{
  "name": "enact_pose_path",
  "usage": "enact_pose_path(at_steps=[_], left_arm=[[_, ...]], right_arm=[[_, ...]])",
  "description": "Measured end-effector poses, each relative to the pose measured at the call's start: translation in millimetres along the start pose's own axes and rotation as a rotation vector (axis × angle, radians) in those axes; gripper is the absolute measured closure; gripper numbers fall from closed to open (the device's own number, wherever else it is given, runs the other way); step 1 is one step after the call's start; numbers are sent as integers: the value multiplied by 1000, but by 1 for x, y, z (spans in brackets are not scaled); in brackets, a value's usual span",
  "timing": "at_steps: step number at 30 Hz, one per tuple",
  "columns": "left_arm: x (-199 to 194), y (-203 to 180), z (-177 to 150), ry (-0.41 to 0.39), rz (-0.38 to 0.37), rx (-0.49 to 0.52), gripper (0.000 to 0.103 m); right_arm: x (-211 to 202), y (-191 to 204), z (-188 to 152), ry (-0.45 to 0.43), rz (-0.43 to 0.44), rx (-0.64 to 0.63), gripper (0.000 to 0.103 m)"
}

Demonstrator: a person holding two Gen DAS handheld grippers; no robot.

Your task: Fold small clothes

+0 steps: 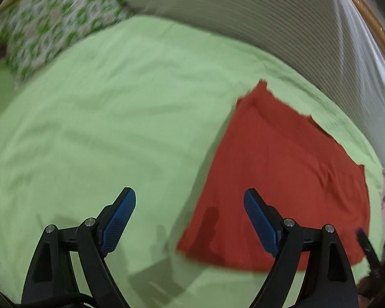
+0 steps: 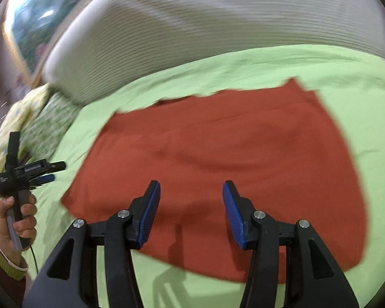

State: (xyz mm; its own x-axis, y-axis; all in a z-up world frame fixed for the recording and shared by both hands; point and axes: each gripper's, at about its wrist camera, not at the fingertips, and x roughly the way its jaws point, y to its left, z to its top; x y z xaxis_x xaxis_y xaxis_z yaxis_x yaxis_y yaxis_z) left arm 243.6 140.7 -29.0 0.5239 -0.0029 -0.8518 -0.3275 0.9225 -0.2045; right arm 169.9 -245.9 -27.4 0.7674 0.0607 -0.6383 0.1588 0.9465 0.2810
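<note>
Both tongs, left (image 1: 190, 195) and right (image 2: 191, 188), released above flat red garment (image 2: 218, 169) on green sheet (image 1: 102, 128)

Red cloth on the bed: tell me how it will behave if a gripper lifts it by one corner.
The red cloth lies flat with soft creases on the green sheet, so it will probably hang limp and fold on itself. It looks thin, so likely light. Pushed, it may bunch up rather than slide.

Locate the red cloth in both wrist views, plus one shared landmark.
Left wrist: red cloth lies right of centre, beyond the right finger.
Right wrist: red cloth fills the centre, beyond both fingers.
Shared landmark: white striped bedding behind the green sheet.
</note>
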Motion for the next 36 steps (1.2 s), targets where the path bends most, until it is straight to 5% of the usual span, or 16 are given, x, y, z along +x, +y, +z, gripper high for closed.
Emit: enact_pose_path(at_steps=[4,7,11,17,22,24,28,36], left_arm=[[0,14,-43,75,13,-87,16],[12,30,-64,156,-31,-170,16],[17,30,-60,147,-48,-168,14],[37,9,-48,127,-40,-153,11],[45,-10,-40,90,-9,-124,11],[48,-16,-38,80,-13,-112,19],[50,-34,-31,62,-70,-73,78],[7,-88,-22,-110,-128,77,86]], right_arm=[[32,27,-17,56,46,-63,51],[62,41,-38,248,4,-123,50],[36,52,-54,268,25,-207,50],[-8,17,-24,35,-41,-93,49],[-2,-36,-19,18,-153,81,49],[-4,-55,-25,16,-162,142,49],[-19,-70,-36,-25,-142,200,49],[-34,-100,-50,-86,-107,341,52]])
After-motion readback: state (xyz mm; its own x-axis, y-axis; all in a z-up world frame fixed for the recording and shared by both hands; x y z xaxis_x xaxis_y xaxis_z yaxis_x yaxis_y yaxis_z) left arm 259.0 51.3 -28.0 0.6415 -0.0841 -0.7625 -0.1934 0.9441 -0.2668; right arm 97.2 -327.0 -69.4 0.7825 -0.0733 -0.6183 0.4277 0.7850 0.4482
